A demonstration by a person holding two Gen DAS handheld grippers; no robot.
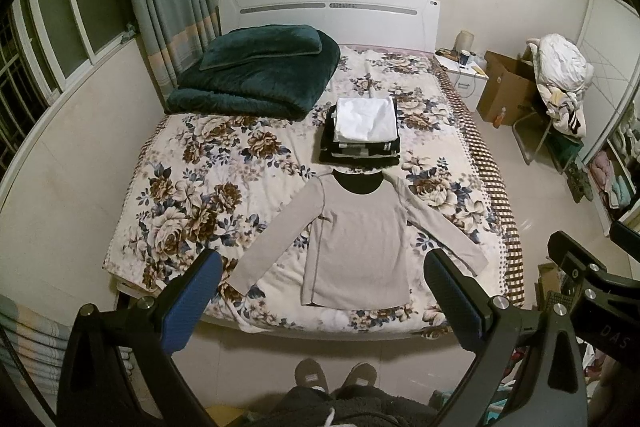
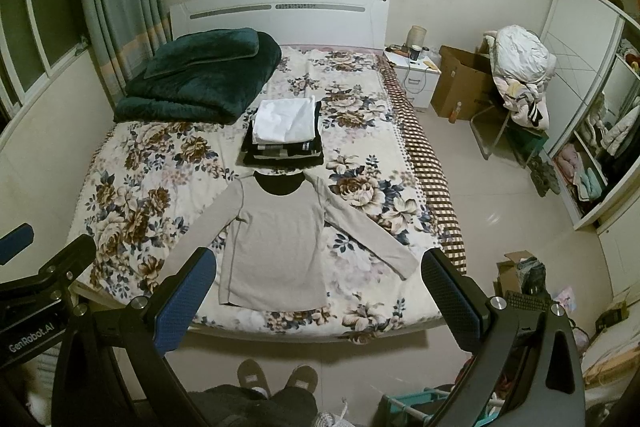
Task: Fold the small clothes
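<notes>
Your left gripper [image 1: 322, 291] and right gripper [image 2: 318, 289] both hang with jaws spread wide, holding nothing, at the bottom of each frame. The grey long-sleeved shirt [image 1: 360, 247] lies flat at centre frame on the floral bedspread [image 1: 192, 195], sleeves spread, just below the stack of folded clothes [image 1: 364, 131].

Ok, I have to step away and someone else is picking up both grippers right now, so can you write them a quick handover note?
Left gripper: open, empty, held above the foot of the bed.
Right gripper: open, empty, held alongside it.
Grey long-sleeved top: lying flat near the foot of the bed, both sleeves spread out, dark collar toward the headboard, not yet folded.
Done: a stack of folded clothes, white one on top, sits just beyond the top's collar.
Left: fold in the sleeves, fold the body, add it to the stack.
</notes>
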